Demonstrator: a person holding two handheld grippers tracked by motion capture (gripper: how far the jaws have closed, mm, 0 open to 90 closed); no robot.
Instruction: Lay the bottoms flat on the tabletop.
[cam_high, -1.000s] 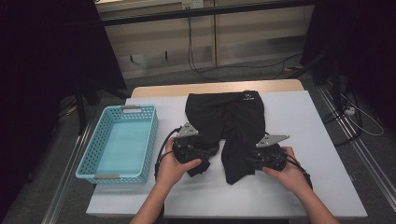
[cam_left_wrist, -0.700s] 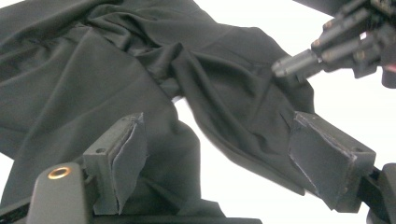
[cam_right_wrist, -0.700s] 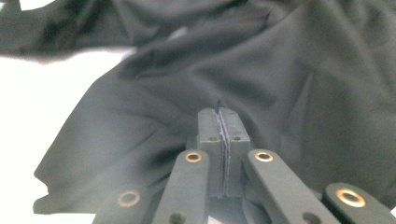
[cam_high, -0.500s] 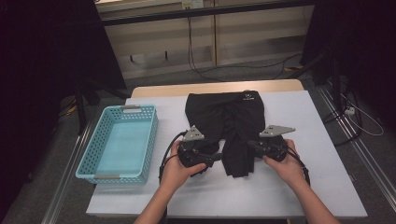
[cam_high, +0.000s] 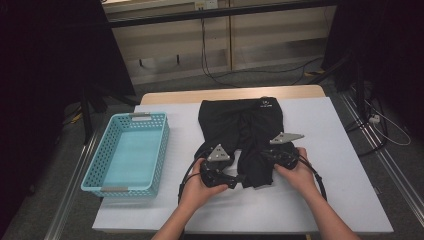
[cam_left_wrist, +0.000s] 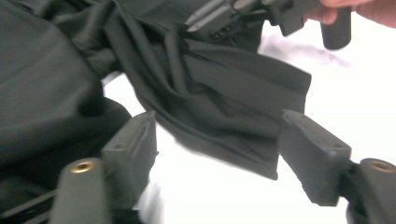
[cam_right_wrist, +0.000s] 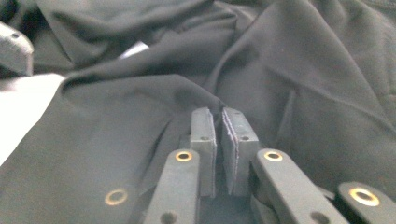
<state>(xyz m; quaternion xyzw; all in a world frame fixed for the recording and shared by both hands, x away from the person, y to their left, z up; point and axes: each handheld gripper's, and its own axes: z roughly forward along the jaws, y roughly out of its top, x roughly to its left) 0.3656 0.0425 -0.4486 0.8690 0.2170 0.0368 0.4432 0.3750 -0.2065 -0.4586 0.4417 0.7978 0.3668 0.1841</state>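
High view: black shorts (cam_high: 242, 135) mid-surface (cam_high: 330, 150), both tongs at their near hem.
Left gripper view: left tongs (cam_left_wrist: 219, 144) released, have just been narrowing, hem edge between, untouched.
Right gripper view: right tongs (cam_right_wrist: 223, 140) clenched on fabric fold.

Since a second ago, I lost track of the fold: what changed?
The right gripper carried the shorts leg leftward, jaws pinched on fabric. The left gripper dropped toward the hem, its jaws closing partway, not yet gripping. The basket stayed put.
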